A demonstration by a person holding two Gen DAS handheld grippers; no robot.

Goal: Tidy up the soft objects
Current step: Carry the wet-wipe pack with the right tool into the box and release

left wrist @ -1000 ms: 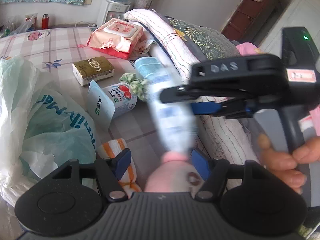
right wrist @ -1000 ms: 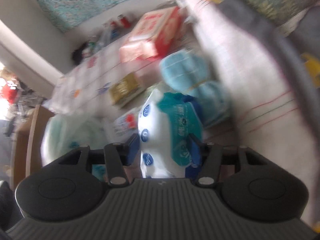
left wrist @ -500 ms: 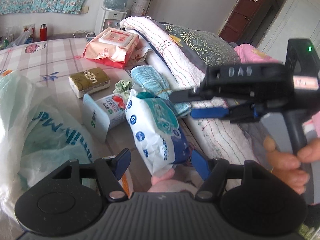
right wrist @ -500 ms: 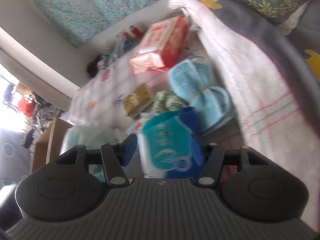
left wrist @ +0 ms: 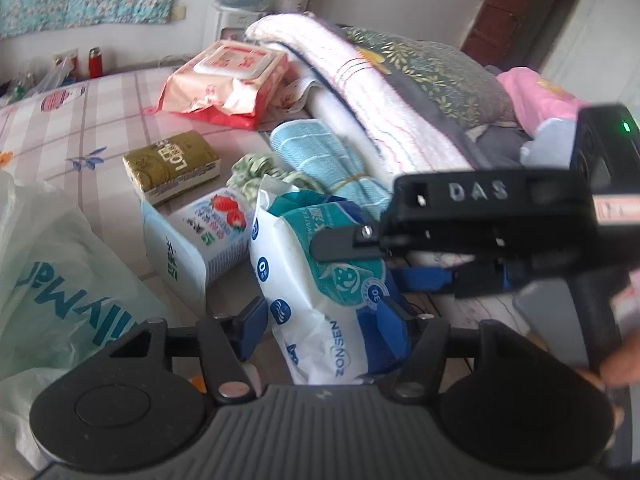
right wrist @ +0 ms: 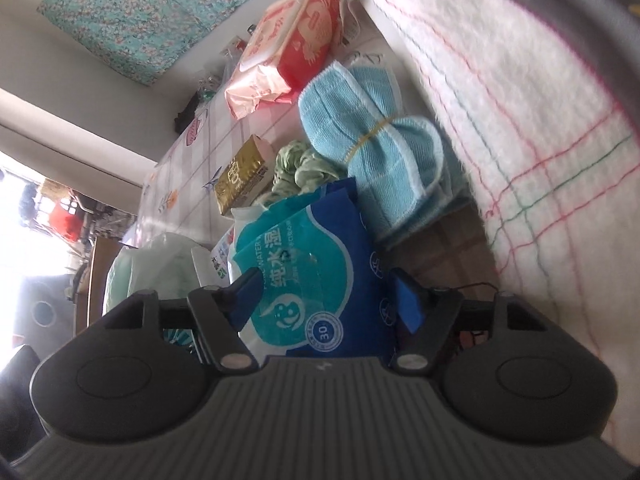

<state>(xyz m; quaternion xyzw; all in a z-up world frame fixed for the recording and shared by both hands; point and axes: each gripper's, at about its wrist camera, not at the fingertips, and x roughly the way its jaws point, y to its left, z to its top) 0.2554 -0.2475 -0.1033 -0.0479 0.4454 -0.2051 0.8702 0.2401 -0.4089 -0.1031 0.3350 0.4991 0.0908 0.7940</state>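
Observation:
A blue, white and teal wet-wipes pack [left wrist: 312, 340] [right wrist: 304, 264] stands on the checked tablecloth, leaning against a strawberry-print tissue pack [left wrist: 204, 236]. My left gripper [left wrist: 324, 316] straddles its lower end. The jaws are closing, and a gap shows at the left pad. My right gripper [left wrist: 360, 264] [right wrist: 326, 292] comes in from the right, held by a hand. Its jaws are opening with the pack still between them. A rolled blue towel [left wrist: 320, 164] [right wrist: 372, 148] with a rubber band and a green scrunchie [left wrist: 256, 172] lie just behind.
A gold tissue pack [left wrist: 172, 164] and a red-pink wipes pack [left wrist: 228, 80] lie further back. A pale green plastic bag [left wrist: 60, 292] fills the left. Folded blankets and a pillow [left wrist: 380, 92] wall off the right side, with pink cloth [left wrist: 536, 96] beyond.
The wipes pack came down from mid-air and now rests on the table between my left fingers. The right jaws have spread wider. The pink thing by the left fingers is now hidden.

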